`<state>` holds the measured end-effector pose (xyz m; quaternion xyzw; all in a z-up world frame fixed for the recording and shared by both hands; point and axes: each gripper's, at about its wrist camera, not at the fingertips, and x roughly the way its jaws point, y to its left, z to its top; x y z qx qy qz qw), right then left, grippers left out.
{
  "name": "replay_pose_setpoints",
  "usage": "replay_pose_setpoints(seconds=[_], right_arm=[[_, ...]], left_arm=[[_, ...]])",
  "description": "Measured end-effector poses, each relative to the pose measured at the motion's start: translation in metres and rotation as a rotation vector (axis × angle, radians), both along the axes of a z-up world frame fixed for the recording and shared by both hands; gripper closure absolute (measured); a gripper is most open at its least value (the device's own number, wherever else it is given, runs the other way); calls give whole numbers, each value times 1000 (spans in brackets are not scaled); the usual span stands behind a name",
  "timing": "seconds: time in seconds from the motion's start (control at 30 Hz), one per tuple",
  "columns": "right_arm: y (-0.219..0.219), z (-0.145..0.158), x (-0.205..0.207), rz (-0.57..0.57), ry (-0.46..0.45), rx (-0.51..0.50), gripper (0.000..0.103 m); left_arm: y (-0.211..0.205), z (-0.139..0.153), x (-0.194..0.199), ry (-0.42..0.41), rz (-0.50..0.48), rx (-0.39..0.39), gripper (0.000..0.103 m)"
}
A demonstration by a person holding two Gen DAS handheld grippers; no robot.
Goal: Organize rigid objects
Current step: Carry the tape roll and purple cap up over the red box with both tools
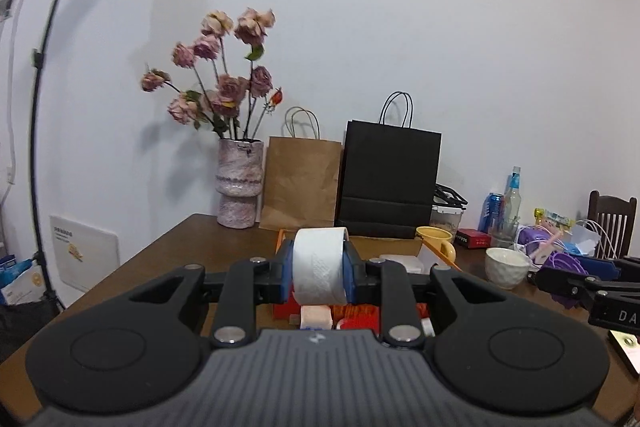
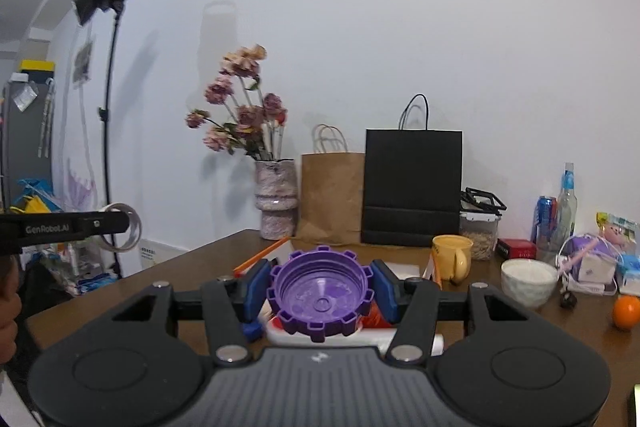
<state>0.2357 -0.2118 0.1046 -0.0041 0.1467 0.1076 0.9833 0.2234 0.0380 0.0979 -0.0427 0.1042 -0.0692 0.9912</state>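
My left gripper (image 1: pixel 319 269) is shut on a white roll of tape (image 1: pixel 319 267) and holds it up above an orange-rimmed box (image 1: pixel 430 247) of small items on the wooden table (image 1: pixel 160 255). My right gripper (image 2: pixel 320 291) is shut on a purple notched lid (image 2: pixel 320 297), its hollow side facing the camera, held above the same box (image 2: pixel 260 257). In the left wrist view the right gripper (image 1: pixel 560 273) and its purple lid (image 1: pixel 564 263) show at the far right. In the right wrist view the left gripper (image 2: pixel 120 227) and its tape roll (image 2: pixel 136 227) show at the far left.
A vase of dried roses (image 1: pixel 238 183), a brown paper bag (image 1: pixel 300 183) and a black paper bag (image 1: pixel 390 179) stand against the wall. A yellow mug (image 2: pixel 454 257), a white bowl (image 2: pixel 528 283), bottles (image 2: pixel 566 203), a can, an orange (image 2: pixel 626 311) and clutter fill the right side. A light stand (image 2: pixel 108 131) stands left.
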Motion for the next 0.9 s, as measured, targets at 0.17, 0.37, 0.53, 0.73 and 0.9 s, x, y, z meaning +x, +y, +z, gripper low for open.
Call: replay_pose_setpoints(seconds=[0.17, 0.37, 0.53, 0.73, 0.9], right_arm=[[-8, 3, 86, 6, 49, 12, 50], [-13, 1, 195, 39, 130, 29, 50], [-13, -9, 295, 67, 255, 69, 50], [2, -58, 420, 79, 555, 101, 50], [25, -117, 479, 53, 722, -18, 50]], left_arm=[[-8, 10, 73, 13, -22, 54, 79], [-13, 9, 177, 78, -42, 59, 79], [-19, 1, 284, 202, -63, 109, 79], [-34, -41, 405, 456, -57, 174, 79], [-40, -90, 471, 700, -73, 194, 79]])
